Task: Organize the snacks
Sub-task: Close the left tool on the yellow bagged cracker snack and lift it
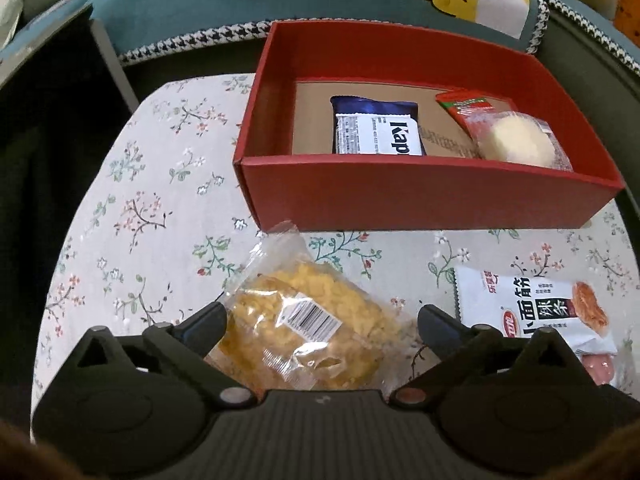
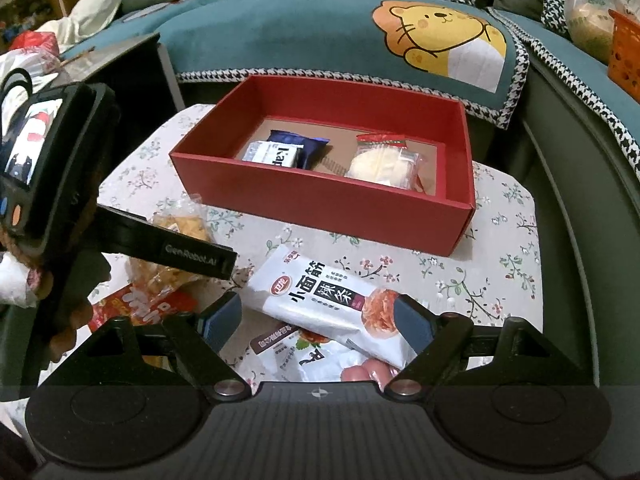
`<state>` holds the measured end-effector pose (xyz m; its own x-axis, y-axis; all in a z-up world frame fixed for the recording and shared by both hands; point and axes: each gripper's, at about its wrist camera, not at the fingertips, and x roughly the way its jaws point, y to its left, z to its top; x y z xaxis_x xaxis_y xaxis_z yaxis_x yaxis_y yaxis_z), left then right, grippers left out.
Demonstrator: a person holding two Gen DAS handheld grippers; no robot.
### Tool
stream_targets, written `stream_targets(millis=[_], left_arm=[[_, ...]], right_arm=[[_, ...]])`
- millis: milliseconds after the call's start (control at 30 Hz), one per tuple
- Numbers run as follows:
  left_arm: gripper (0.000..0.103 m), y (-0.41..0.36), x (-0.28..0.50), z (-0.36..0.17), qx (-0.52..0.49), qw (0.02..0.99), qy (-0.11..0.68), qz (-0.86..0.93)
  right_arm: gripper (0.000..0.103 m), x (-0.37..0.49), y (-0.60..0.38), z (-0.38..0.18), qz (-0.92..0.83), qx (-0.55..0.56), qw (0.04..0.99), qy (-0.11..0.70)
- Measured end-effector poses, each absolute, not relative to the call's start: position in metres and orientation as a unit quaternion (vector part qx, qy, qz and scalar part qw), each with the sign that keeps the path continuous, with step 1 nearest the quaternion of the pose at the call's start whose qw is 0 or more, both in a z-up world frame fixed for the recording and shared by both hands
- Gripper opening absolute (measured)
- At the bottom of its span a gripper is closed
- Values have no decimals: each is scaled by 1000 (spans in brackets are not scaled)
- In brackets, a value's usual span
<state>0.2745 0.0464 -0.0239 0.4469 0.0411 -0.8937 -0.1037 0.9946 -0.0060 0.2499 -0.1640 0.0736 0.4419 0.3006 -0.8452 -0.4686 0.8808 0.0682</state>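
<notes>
- In the left wrist view, the left gripper (image 1: 320,320) pointed down at a table with a floral cloth (image 1: 132,208), its fingers spread wide.
- A clear packet of yellow crisp snack (image 1: 308,320) lay on the cloth between the fingers; the left finger seemed to be at the packet's edge, the right one apart from it, and no clamp showed.
- A white packet with black characters (image 1: 532,308) lay just right of the right finger.
- Beyond stood a red box (image 1: 420,200), which held a blue-and-white bar (image 1: 376,128), a pale round cake in clear wrap (image 1: 520,142) and a red-topped wrapper (image 1: 468,106) partly under the cake.
- In the right wrist view, the right gripper (image 2: 318,322) hovered with fingers apart on either side of the white packet with black characters (image 2: 324,296), which lay tilted over a brown-and-white packet (image 2: 288,348) and some pink sausages (image 2: 368,374).
- Whether the pads touched that packet I could not tell.
- The left gripper (image 2: 200,256) reached in from the left above the yellow snack (image 2: 184,224), with a red packet (image 2: 148,308) below it.
- The red box (image 2: 320,204) sat behind, and a teal sofa cover with a cartoon lion (image 2: 440,36) lay beyond the table.
</notes>
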Motion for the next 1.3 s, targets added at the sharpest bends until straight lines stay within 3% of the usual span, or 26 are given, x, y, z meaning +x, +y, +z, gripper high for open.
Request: stream_targets(millis=[233,400,533,733,933,1100,1300], left_arm=[[103,52,253,-15,-37,856,515,28],[97,60,235,-11,-39,844,534,12],[103,74,238,-2,-52,852,521,-7],[103,87,268,-6,-68,849,522,-45],[103,76,289,-25,18,843,534,-65],[103,77,298,-28,-12,834,544,-94],[103,43,283,-32,73,829,544,-113]], right_arm=[[88,248,-162,76,234,-90,843,475],[88,241,-158,83,249,-93,844,466],[88,240,-158,84,250,-91,843,467],[89,245,-157,74,249,-83,834,485],[89,251,-154,61,248,-80,823,505],[89,253,-152,52,250,-76,813,520],[89,256,-155,48,242,-77,810,528]])
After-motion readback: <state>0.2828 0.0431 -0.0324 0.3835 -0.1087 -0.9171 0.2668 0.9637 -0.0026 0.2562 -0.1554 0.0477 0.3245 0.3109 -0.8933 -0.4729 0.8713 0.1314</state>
